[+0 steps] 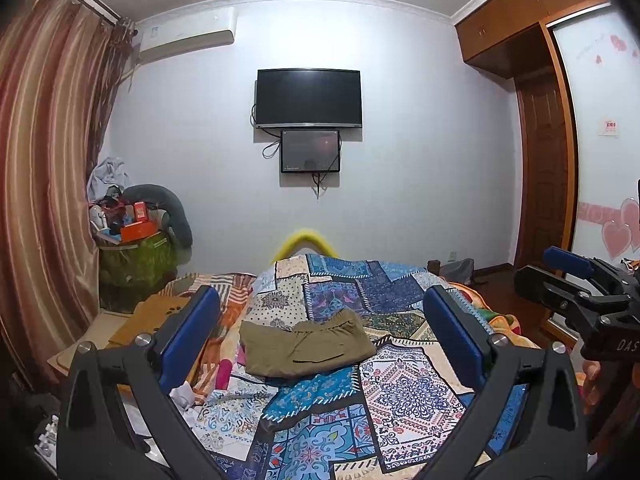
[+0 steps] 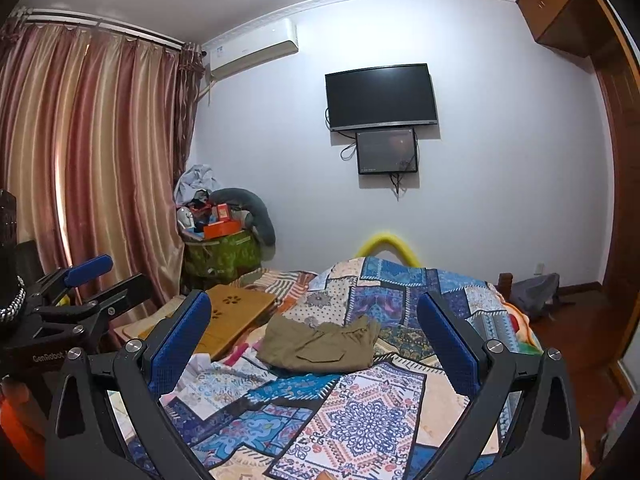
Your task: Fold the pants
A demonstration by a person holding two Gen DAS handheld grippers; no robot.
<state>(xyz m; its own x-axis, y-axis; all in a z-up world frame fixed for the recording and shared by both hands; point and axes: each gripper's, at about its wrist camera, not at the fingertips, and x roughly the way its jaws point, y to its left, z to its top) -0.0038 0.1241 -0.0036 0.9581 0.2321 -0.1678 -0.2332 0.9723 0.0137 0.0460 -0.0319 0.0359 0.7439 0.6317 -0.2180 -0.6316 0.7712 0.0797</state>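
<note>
Olive-green pants [image 1: 306,344] lie folded into a compact bundle on the patchwork bedspread [image 1: 404,392], waistband toward the far side. In the right wrist view the same pants [image 2: 320,346] rest mid-bed. My left gripper [image 1: 322,320] hovers above and short of them, open, with nothing between its blue pads [image 1: 188,332]. My right gripper [image 2: 314,326] is likewise open and empty, held back from the pants. Each gripper shows at the edge of the other's view: the right gripper [image 1: 560,276] at the far right, the left gripper [image 2: 100,276] at the far left.
A wooden lap tray [image 2: 236,312] lies on the bed's left side beside a pink item [image 1: 223,374] and white cloth [image 1: 182,394]. A cluttered green box [image 1: 136,260] stands by the striped curtain [image 1: 44,168]. Two screens [image 1: 309,98] hang on the wall; a wardrobe [image 1: 540,140] stands right.
</note>
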